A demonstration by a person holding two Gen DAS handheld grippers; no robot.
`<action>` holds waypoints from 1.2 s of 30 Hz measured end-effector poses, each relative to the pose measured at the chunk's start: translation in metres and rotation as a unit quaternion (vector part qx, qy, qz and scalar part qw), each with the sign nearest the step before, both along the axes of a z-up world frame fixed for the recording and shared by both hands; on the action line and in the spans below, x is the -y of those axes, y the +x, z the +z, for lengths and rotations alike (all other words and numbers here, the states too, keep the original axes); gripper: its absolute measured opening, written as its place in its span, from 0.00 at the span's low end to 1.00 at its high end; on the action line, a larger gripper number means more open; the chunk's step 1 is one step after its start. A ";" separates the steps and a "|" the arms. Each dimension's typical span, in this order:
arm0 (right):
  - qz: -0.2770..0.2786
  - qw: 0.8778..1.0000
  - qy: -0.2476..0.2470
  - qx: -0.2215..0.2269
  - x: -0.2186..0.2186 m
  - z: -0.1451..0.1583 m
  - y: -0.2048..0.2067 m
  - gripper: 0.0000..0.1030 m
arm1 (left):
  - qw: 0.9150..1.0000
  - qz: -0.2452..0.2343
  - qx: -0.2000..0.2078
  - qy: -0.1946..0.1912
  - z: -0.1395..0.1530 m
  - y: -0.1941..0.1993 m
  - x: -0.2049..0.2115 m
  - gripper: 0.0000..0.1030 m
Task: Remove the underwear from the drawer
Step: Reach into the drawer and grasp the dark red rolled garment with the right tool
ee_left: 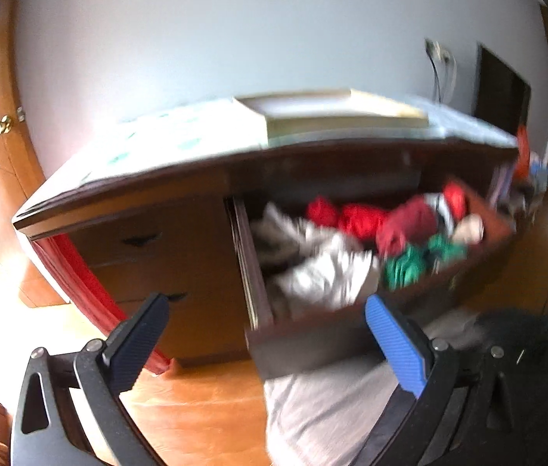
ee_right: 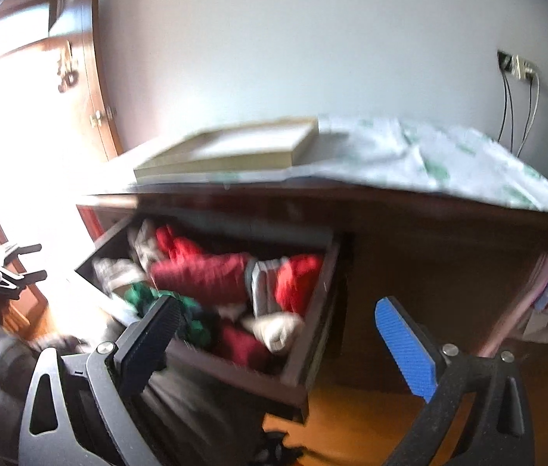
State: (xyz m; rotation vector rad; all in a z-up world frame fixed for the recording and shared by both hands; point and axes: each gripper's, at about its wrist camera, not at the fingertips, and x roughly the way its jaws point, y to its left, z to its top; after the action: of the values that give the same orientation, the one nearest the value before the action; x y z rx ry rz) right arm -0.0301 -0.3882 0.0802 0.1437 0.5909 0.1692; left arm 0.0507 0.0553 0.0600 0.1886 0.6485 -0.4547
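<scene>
Both your tools, left tool [ee_left: 266, 318] and right tool [ee_right: 276, 320], are spread wide, gripping nothing, in front of the pulled-out dark wooden drawer [ee_right: 305, 353] holding red, green and white rolled underwear [ee_right: 200, 272]; no legible writing.

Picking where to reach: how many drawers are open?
1: the upper drawer, pulled out under the dresser top, full of clothes. Lower drawers may be hidden.

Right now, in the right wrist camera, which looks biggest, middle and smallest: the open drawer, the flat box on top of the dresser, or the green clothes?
1. Open drawer, biggest.
2. Flat box, middle, though it sits farther from the camera, so this is unsure.
3. Green clothes, smallest; partly hidden behind the right gripper.
</scene>
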 end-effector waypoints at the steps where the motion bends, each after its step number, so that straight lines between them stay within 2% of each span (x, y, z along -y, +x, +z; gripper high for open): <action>1: -0.003 1.000 0.000 0.005 -0.001 0.005 0.001 0.99 | 1.000 0.004 0.003 -0.006 0.005 0.002 0.001 0.99; 7: 0.000 0.999 -0.017 0.036 -0.028 0.018 0.012 0.99 | 0.999 -0.020 0.025 -0.013 0.025 0.017 0.032 0.99; 10: 0.009 0.997 -0.050 0.053 -0.047 0.017 0.016 0.99 | 0.999 -0.028 0.037 0.007 0.026 0.026 0.055 0.99; 17: 0.071 0.993 -0.088 0.040 -0.091 0.001 0.038 0.99 | 0.998 -0.053 0.014 0.029 0.013 0.044 0.086 0.99; 22: 0.092 0.989 -0.113 0.012 -0.107 -0.011 0.057 0.99 | 0.997 -0.070 -0.023 0.029 -0.003 0.056 0.102 0.99; 24: 0.101 0.989 -0.111 -0.018 -0.110 -0.018 0.068 0.99 | 0.996 -0.075 -0.031 0.033 -0.011 0.060 0.109 0.99; 26: 0.109 0.988 -0.098 -0.043 -0.112 -0.024 0.078 0.97 | 0.995 -0.079 -0.042 0.037 -0.018 0.065 0.114 0.99; 30: 0.114 0.988 -0.069 -0.081 -0.112 -0.034 0.096 0.84 | 0.994 -0.090 -0.048 0.042 -0.024 0.073 0.121 0.99; 34: 0.132 0.984 -0.037 -0.112 -0.114 -0.043 0.115 0.84 | 0.992 -0.099 -0.051 0.052 -0.026 0.082 0.124 0.99; 36: 0.158 0.978 -0.079 -0.113 -0.124 -0.043 0.122 0.84 | 0.992 -0.099 -0.053 0.051 -0.027 0.085 0.123 0.99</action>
State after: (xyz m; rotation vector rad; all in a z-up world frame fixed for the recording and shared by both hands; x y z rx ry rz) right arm 0.0917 -0.2637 0.0375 -0.0873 0.8498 0.4160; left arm 0.1358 -0.0679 0.0330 0.3304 0.7614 -0.6261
